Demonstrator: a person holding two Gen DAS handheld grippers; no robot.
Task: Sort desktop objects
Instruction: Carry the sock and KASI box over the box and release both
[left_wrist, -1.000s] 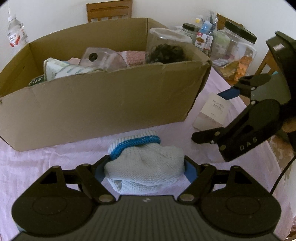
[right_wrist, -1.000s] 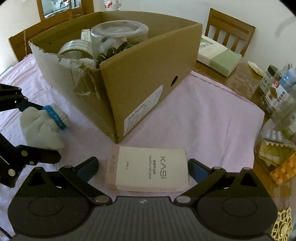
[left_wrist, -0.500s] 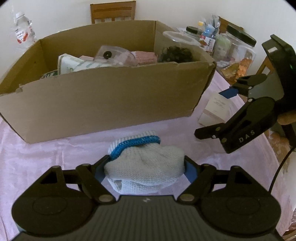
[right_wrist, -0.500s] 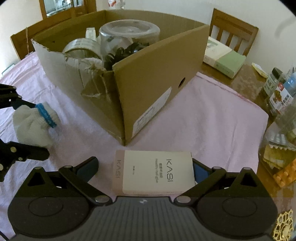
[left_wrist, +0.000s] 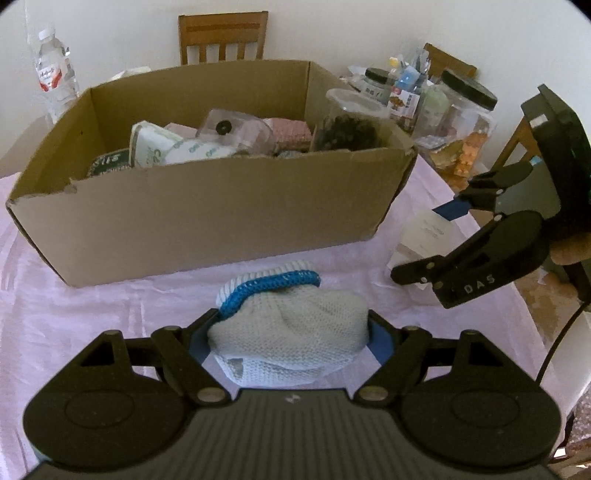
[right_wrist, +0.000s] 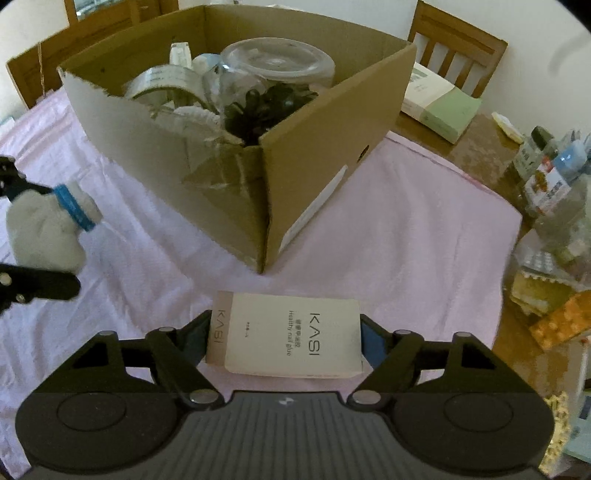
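Observation:
My left gripper (left_wrist: 288, 332) is shut on a white knitted glove with a blue cuff band (left_wrist: 288, 332) and holds it above the pink cloth, in front of the cardboard box (left_wrist: 207, 214). The glove also shows in the right wrist view (right_wrist: 48, 229). My right gripper (right_wrist: 286, 339) is shut on a white KASI box (right_wrist: 288, 336) and holds it above the cloth near the cardboard box's corner (right_wrist: 264, 206). The right gripper shows at the right of the left wrist view (left_wrist: 480, 251). The cardboard box holds a clear jar (right_wrist: 273, 74), tape rolls and packets.
A pink cloth (right_wrist: 406, 229) covers the table. Jars and bottles (left_wrist: 443, 107) crowd the right edge. A water bottle (left_wrist: 55, 74) stands at far left. A green and white carton (right_wrist: 439, 103) lies behind the box. Wooden chairs (left_wrist: 223, 37) stand beyond.
Both grippers have risen with their objects, and the view now looks more down into the cardboard box. The right gripper's jaws have closed on the KASI box.

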